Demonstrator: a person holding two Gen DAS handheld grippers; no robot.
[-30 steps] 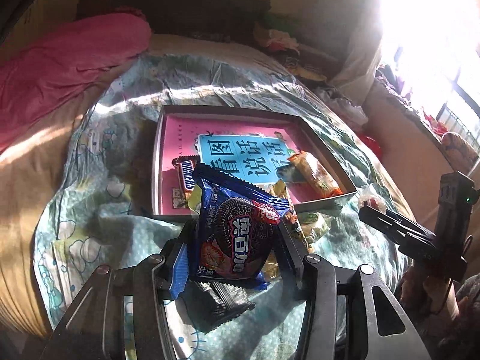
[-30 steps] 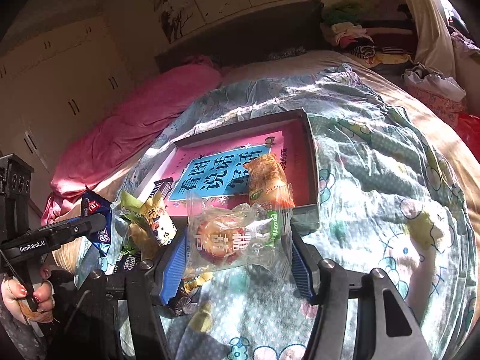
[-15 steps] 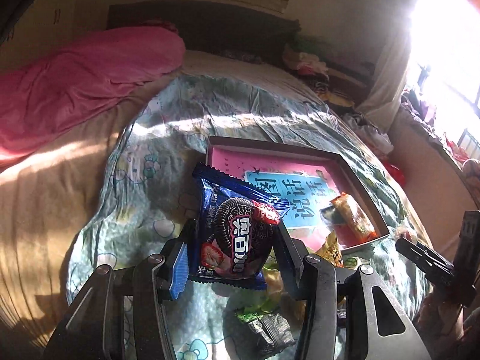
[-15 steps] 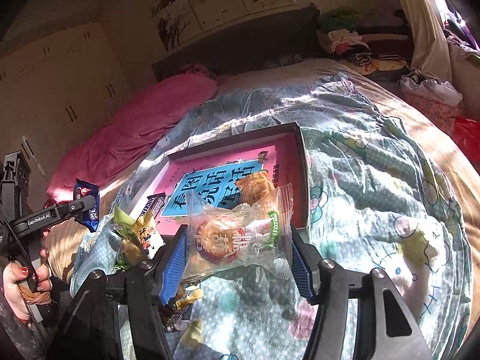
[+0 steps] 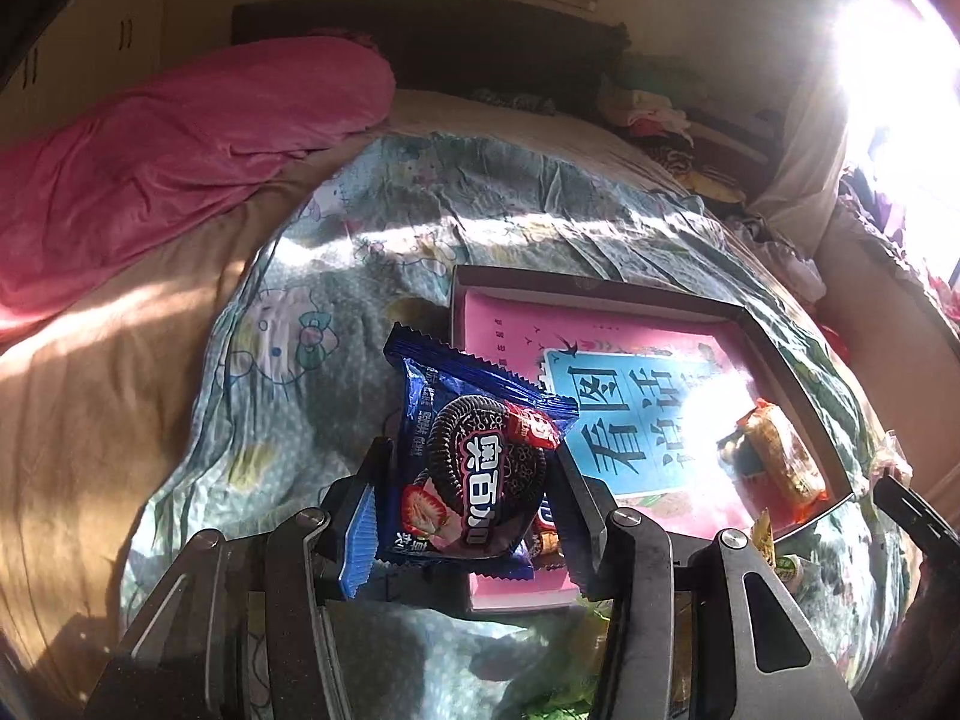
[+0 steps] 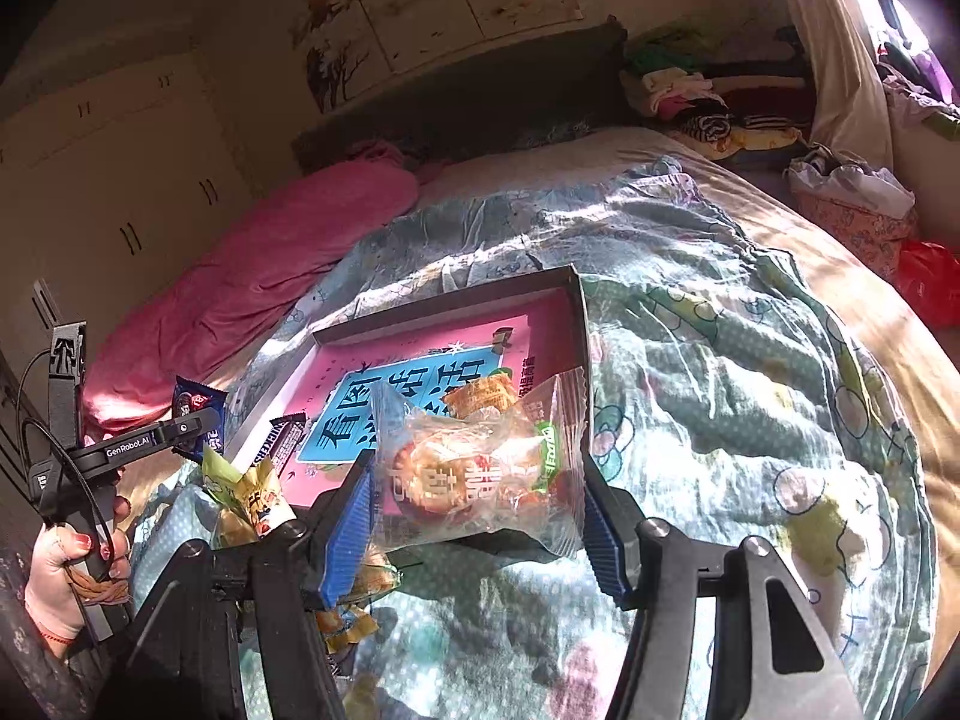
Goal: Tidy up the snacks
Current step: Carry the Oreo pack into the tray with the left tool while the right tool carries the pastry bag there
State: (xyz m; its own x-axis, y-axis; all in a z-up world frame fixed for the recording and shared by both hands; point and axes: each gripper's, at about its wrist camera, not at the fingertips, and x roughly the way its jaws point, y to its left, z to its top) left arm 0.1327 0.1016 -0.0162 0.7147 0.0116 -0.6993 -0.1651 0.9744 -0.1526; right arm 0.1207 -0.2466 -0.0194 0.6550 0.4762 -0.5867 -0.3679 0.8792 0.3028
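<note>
Jaws of 2 grippers each clamp 1 snack: left gripper [image 5: 465, 492] a blue cookie packet [image 5: 474, 456], right gripper [image 6: 477, 501] a clear pastry bag [image 6: 480, 468].

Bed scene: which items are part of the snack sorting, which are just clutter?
In play:
- blue cookie pack, clamped in left gripper
- clear pastry bag, clamped in right gripper
- tray
- orange snack in tray
- chocolate bar
- loose yellow packets

Clutter:
- pink blanket
- clothes pile
- wall pictures
</note>
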